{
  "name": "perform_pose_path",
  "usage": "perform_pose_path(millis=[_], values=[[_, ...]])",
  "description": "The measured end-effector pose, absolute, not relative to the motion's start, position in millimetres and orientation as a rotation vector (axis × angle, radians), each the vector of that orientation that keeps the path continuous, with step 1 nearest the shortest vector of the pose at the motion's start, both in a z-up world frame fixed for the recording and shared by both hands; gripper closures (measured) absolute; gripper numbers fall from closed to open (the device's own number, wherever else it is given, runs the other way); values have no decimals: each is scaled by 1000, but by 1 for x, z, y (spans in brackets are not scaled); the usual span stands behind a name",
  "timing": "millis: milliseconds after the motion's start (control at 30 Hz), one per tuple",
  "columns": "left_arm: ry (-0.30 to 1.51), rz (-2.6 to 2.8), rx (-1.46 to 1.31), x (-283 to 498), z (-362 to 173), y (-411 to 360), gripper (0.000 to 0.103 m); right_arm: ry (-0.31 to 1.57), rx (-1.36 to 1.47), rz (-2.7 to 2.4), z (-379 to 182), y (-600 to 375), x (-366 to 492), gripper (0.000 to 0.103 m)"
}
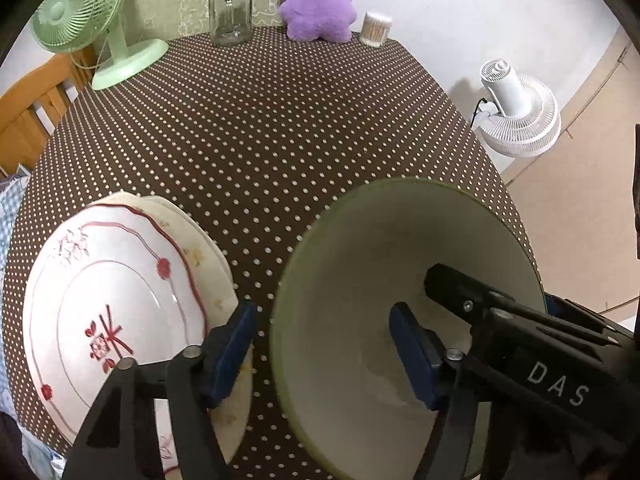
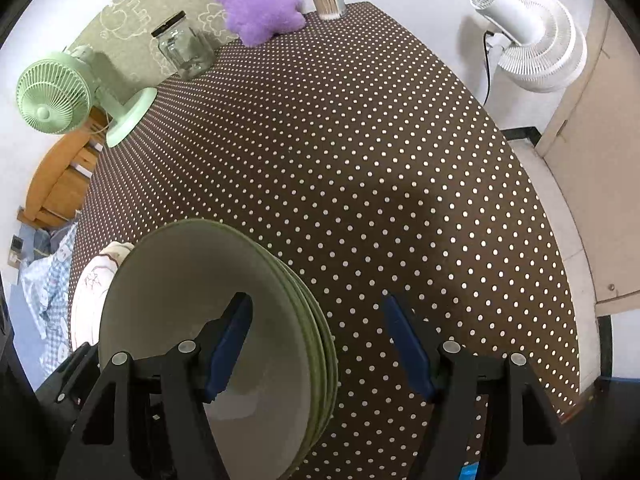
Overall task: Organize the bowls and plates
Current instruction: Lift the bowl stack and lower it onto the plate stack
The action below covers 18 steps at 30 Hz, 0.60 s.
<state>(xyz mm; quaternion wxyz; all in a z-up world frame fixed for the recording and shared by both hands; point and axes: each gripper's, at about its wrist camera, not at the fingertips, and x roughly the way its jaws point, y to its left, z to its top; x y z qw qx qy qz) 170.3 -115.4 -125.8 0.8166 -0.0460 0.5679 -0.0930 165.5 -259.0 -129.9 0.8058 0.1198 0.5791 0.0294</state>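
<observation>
Green bowls (image 2: 224,320) & plates (image 1: 120,304) on desk (image 1: 280,140).
L gripper (image 1: 324,350) spread wide, straddling bowl rim; R gripper (image 2: 320,344) spread too, left finger (image 2: 230,344) over bowls, holding nothing.

The only readable text is the white capitals "DAS", printed on the black body of the right gripper (image 1: 464,292), which shows in the left wrist view at about four o'clock. The red mark on the white plate (image 1: 116,312) at eight o'clock looks decorative; whether it is a character cannot be told.
</observation>
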Motion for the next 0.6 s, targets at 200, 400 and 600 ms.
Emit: perform_pose_path(millis=[200,400,600], values=[[1222,-186,-97,167,-129,-121,42,1244,246,97,-132,-255,165,43],[1212,-189,-73,168,-127,-130,49,1242,217,132,-130,-246,165,64],[1214,-171,-64,167,-126,-131,51,1255,182,142,-129,-243,167,67]])
